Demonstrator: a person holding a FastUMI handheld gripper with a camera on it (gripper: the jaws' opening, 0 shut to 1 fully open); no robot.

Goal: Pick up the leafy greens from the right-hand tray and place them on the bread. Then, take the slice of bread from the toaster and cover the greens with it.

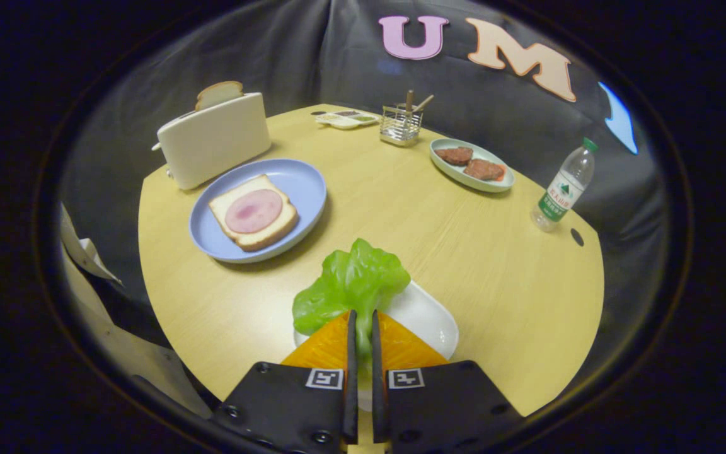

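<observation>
Gripper point(363, 318) first: we have its two fingers drawn nearly together, pinching the near edge of the leafy greens point(351, 285) between them, so we judge it closed on the leaf. The greens fan out just ahead of the fingertips, over the white tray point(426, 315); whether the leaf is already clear of the tray we cannot tell. So we are in the first step, with the pick made and the carry to come. Our target lies beyond and to the left: the bread slice point(254, 213), topped with a round of ham, on the blue plate point(303, 183). Next we need to lift clear, swing left and forward over that slice, and release with the leaf centred. The second slice point(218, 93) stands in the toaster point(215, 140) behind the plate, waiting for the later step.
</observation>
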